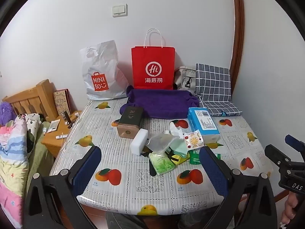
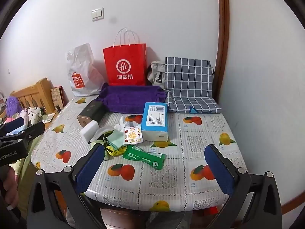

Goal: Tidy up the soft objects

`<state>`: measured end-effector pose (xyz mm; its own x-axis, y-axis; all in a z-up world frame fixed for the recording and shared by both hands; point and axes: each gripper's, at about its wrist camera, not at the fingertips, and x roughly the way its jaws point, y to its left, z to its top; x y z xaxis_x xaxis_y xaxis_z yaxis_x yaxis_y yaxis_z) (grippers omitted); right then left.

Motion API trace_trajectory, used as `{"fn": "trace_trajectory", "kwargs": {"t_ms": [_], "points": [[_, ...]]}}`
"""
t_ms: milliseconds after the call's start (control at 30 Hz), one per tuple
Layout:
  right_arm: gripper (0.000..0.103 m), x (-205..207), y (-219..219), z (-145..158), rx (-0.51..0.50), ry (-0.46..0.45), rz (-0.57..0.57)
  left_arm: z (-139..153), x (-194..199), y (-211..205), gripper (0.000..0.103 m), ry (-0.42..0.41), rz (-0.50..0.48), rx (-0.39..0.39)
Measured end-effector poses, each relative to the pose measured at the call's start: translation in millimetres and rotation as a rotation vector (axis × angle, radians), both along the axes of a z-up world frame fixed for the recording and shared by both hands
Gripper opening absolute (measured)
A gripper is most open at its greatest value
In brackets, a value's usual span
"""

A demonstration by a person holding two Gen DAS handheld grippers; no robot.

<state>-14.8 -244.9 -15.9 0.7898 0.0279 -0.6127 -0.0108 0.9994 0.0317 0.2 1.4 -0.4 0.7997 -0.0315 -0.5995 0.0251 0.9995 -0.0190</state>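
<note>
1. I've got the left gripper (image 1: 150, 168) hanging over the near edge of the table (image 1: 253, 152), fingers spread wide w/ nothing between the blue pads (image 1: 86, 168)
2. Right gripper (image 2: 154, 168) same story: fingers spread apart, nothing held, above the near table edge
3. Landmark = blue tissue pack (image 2: 155, 119), lying roughly mid-table
4. Purple towel (image 2: 131, 100) lies just behind the tissue pack, up against the red paper bag (image 2: 125, 66)
5. Checked blue cloth (image 2: 190, 84) sits behind & to the right of the tissue pack, partly propped against the wall
6. Lemon-print sachet (image 2: 132, 135) touches the tissue pack's left side; a pale green cloth (image 2: 115, 140) is just left of that
7. Green wipes packet (image 2: 144, 155) lies just in front of the tissue pack, nearer me
8. White sponge block (image 2: 89, 130) & the dark box w/ gold end (image 2: 91, 112) are further left of the tissue pack
9. In the left view a small green tissue packet (image 1: 161, 164) lies in front-left of the tissue pack, between my left fingers
10. White Miniso bag (image 2: 82, 76) stands far back-left, beside the red bag
</note>
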Motion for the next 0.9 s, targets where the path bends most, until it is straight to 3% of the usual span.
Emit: {"fn": "trace_trajectory", "kwargs": {"t_ms": [900], "points": [[0.103, -15, 7, 10, 0.002, -0.032, 0.025, 17, -7, 7, 0.103, -0.005, 0.029, 0.026]]}}
